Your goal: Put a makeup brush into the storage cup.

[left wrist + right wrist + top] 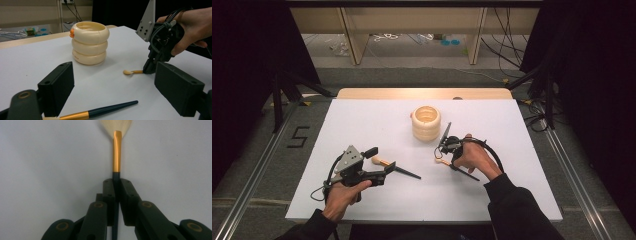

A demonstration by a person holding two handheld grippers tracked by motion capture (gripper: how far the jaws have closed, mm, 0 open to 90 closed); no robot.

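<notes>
My right gripper (116, 185) has its jaws clamped on the dark handle of a makeup brush (116, 152), just behind the gold ferrule, so the pale bristle head juts out ahead of the jaw tips and the rest of the handle trails back between the arms. Gripping that close to the ferrule should keep the head from swinging, which I judge useful if the brush is to go into the cream ringed holder (426, 122) standing just beyond my right hand (474, 157). The brush lies low against the white table (362, 120), roughly level.

My left gripper (113, 82) has its jaws spread wide with nothing between the pads. A second brush (100, 112) lies on the table just under and between them, handle pointing toward the right jaw and gold band toward the left. I hold the jaws astride it so that closing would catch the handle. The holder stands ahead of the left jaw, well apart from this brush.
</notes>
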